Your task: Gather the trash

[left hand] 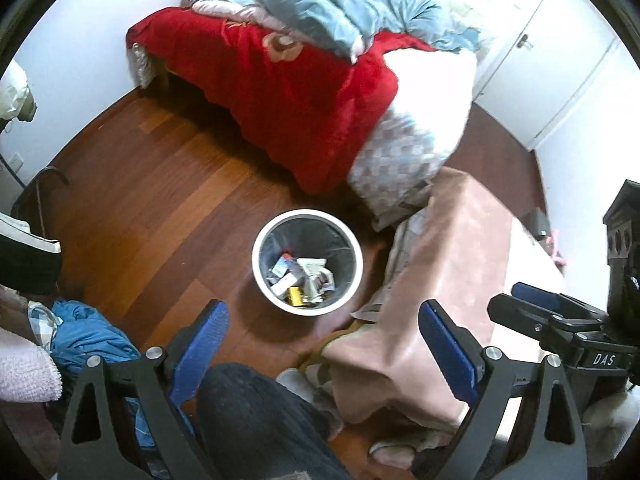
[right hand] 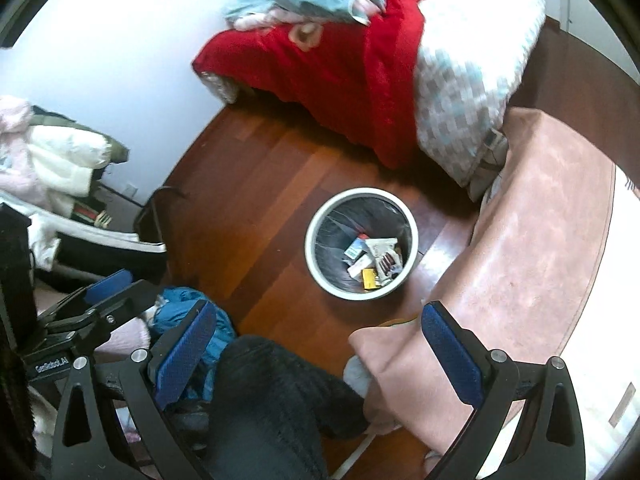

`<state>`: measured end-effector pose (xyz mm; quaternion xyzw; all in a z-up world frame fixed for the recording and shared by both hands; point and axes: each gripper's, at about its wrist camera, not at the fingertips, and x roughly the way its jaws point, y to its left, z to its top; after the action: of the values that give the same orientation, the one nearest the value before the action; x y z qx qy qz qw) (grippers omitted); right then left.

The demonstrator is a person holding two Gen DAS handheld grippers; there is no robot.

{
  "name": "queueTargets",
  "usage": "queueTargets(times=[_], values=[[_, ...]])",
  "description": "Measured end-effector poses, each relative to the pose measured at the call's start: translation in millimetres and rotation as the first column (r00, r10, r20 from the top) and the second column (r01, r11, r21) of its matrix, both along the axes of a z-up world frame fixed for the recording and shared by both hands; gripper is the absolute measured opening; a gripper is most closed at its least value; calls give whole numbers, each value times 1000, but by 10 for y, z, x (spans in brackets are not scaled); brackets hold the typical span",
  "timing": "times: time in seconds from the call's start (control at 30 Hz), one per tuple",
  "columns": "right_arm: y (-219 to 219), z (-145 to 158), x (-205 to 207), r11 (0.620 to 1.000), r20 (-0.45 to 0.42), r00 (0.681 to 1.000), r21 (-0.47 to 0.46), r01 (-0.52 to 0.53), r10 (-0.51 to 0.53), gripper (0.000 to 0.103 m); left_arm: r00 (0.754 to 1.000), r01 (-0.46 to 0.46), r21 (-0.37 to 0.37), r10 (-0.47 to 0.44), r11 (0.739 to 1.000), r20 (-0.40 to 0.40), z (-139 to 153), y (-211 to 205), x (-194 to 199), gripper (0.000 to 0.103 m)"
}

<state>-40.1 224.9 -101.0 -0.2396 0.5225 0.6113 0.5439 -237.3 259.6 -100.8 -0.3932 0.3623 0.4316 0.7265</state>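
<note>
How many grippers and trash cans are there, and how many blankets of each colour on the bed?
Grippers: 2, left gripper and right gripper
Trash cans: 1, white trash can
Red blankets: 1, red blanket
Light blue blankets: 1, light blue blanket
Total: 5

The scraps in the bin [left hand: 307,262] are too small to identify; the blue clothes [left hand: 86,334] sit half hidden behind the left gripper [left hand: 320,340].
</note>
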Motion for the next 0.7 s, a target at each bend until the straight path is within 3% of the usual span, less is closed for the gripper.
queueTargets(times=[0.3,0.7], values=[[-198,465,-70,998,-30,999,49,-42,44,103,997,44,26,-46,999,63,408,-216,-60,97],[-187,565,-114,996,-7,997,47,-70,71,103,997,26,26,-28,999,75,442,-235,-82,97]])
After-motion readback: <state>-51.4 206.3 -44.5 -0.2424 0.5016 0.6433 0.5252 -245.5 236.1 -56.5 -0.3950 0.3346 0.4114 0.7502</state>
